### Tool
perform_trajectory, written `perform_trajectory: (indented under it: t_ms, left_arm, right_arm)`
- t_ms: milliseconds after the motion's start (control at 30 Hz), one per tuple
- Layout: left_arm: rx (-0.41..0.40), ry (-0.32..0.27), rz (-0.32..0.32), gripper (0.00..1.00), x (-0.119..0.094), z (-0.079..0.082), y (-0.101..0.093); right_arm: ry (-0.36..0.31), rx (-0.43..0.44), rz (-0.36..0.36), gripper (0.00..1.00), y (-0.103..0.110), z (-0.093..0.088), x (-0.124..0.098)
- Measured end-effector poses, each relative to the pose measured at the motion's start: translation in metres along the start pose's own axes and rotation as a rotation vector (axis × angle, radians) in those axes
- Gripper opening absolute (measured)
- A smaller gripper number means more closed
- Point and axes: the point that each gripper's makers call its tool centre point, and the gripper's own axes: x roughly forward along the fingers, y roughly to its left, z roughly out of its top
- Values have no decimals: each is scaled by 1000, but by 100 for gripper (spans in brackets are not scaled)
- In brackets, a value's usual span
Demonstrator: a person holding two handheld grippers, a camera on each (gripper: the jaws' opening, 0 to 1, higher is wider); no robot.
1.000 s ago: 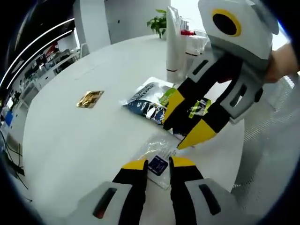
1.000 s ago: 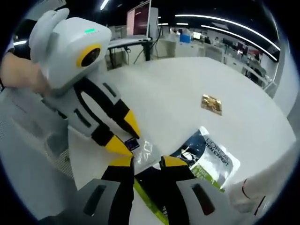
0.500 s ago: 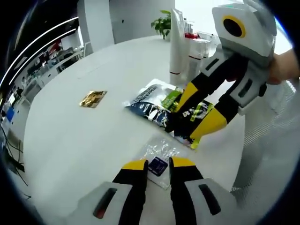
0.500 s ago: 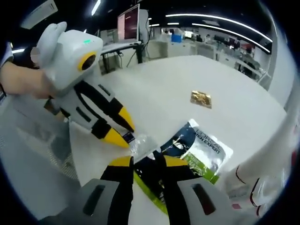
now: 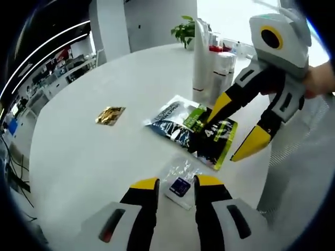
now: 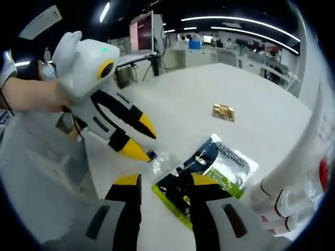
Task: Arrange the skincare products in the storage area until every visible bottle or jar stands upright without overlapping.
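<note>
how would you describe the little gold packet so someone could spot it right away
Start at the round white table. On it a dark blue and green sachet lies near tall white tubes. The gold packet lies alone on bare tabletop farther out: small, flat, crinkled and shiny, the one gold item there.

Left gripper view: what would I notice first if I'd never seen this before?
Probably the big grey and yellow right gripper reaching in from the right, its jaws spread over a dark blue and green packet lying flat on the white table. Next, the small clear packet just ahead of the left gripper, the gold wrapper off to the left, and tall white tubes standing behind.
</note>
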Motion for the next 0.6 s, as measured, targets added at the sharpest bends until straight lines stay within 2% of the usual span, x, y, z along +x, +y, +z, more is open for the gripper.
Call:
perform_trajectory:
  t_ms: [200, 600]
  left_arm:
    - [-28, -10, 24, 46, -15, 2, 6]
    - [-68, -16, 58, 64, -45, -1, 6]
  right_arm:
    - [-27, 16, -4, 50, 4, 8, -15]
    - [-92, 67, -36, 60, 6, 14, -57]
